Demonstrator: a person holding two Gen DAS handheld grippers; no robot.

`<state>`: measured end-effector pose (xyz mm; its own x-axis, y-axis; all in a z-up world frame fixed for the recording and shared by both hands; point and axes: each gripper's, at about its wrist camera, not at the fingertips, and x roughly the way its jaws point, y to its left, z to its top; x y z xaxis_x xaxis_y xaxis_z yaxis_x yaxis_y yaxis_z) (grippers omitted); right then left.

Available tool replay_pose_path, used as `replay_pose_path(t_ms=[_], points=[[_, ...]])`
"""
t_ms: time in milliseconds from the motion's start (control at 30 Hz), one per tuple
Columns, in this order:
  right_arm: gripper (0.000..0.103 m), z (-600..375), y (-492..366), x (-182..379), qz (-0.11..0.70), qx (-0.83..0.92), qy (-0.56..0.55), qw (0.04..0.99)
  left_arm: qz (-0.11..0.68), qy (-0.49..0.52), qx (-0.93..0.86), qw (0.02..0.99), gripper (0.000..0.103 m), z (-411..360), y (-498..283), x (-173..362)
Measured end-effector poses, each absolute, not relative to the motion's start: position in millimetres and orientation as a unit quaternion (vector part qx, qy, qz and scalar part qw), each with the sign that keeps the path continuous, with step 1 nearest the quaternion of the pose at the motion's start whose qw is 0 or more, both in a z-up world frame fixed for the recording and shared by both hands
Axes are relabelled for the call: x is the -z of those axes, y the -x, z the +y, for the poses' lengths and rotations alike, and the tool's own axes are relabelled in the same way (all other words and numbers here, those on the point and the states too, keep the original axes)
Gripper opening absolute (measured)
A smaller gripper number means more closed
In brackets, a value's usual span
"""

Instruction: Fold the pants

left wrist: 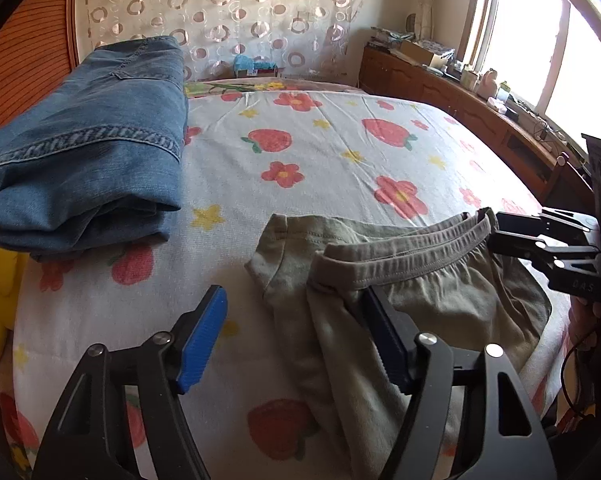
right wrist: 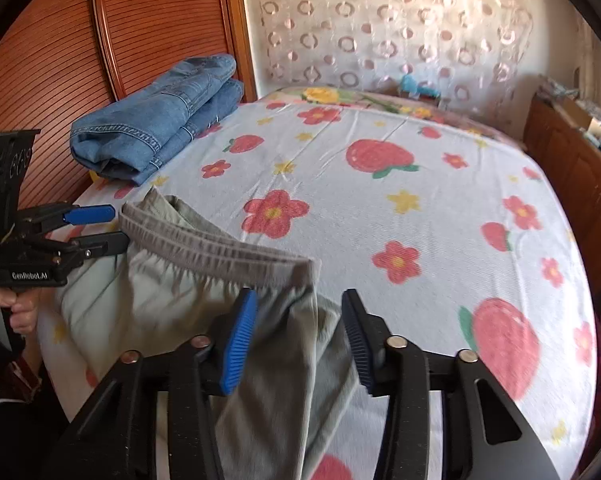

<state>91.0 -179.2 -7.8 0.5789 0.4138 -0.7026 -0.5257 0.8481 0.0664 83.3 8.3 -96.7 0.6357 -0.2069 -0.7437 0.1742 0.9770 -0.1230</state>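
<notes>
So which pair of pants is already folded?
The blue jeans, stacked neatly by the wooden headboard. The grey-green pants lie loose between the fingers.

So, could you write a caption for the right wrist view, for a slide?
Right hand-held gripper, jaws open, astride grey-green pants on a flower-print bed; folded jeans lie behind.

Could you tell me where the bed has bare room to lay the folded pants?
Free: the sheet between the jeans, the green pants and the window-side cabinet. Crowded: the near edge, under pants and both grippers.
</notes>
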Motion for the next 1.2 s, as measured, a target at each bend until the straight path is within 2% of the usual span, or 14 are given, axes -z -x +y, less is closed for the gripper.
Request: replay_pose_path(t_ms=[67, 133, 300, 333, 533, 933, 967, 1000, 1033, 1200], points=[[0.027, -176.9, -100.3, 11.8, 0.383, -0.267, 0.074, 0.881, 0.415, 0.019, 0.107, 0.903, 0.07, 7.4, -86.1, 97.9], [0.021, -174.7, -105.9, 14.5, 0.384, -0.268, 0.074, 0.88, 0.417, 0.018, 0.106, 0.902, 0.07, 7.1, -88.5, 99.4], [0.021, -173.5, -102.6, 15.9, 0.376, -0.247, 0.081, 0.889, 0.421, 0.022, 0.107, 0.9, 0.07, 8.5, -89.4, 103.0], [0.022, -172.7, -99.5, 15.3, 0.373, -0.244, 0.083, 0.891, 0.421, 0.022, 0.107, 0.9, 0.07, 8.5, -89.1, 102.6], [0.049, -183.9, -85.1, 16.1, 0.377, -0.239, 0.072, 0.892, 0.42, 0.02, 0.106, 0.901, 0.07, 8.3, -89.3, 103.0], [0.05, -189.5, -82.6, 20.6, 0.383, -0.231, 0.063, 0.892, 0.417, 0.017, 0.105, 0.902, 0.07, 7.9, -89.0, 103.2], [0.048, -187.0, -82.1, 20.8, 0.381, -0.23, 0.069, 0.893, 0.418, 0.018, 0.105, 0.902, 0.069, 8.1, -89.5, 103.2], [0.042, -186.1, -82.1, 21.4, 0.381, -0.234, 0.069, 0.892, 0.419, 0.017, 0.106, 0.902, 0.069, 8.0, -89.8, 103.1], [0.03, -185.2, -81.2, 21.5, 0.38, -0.243, 0.067, 0.89, 0.42, 0.017, 0.108, 0.901, 0.067, 7.9, -90.1, 102.7], [0.027, -186.4, -77.6, 24.5, 0.37, -0.252, 0.066, 0.892, 0.423, 0.027, 0.134, 0.896, 0.045, 5.0, -91.6, 100.3]])
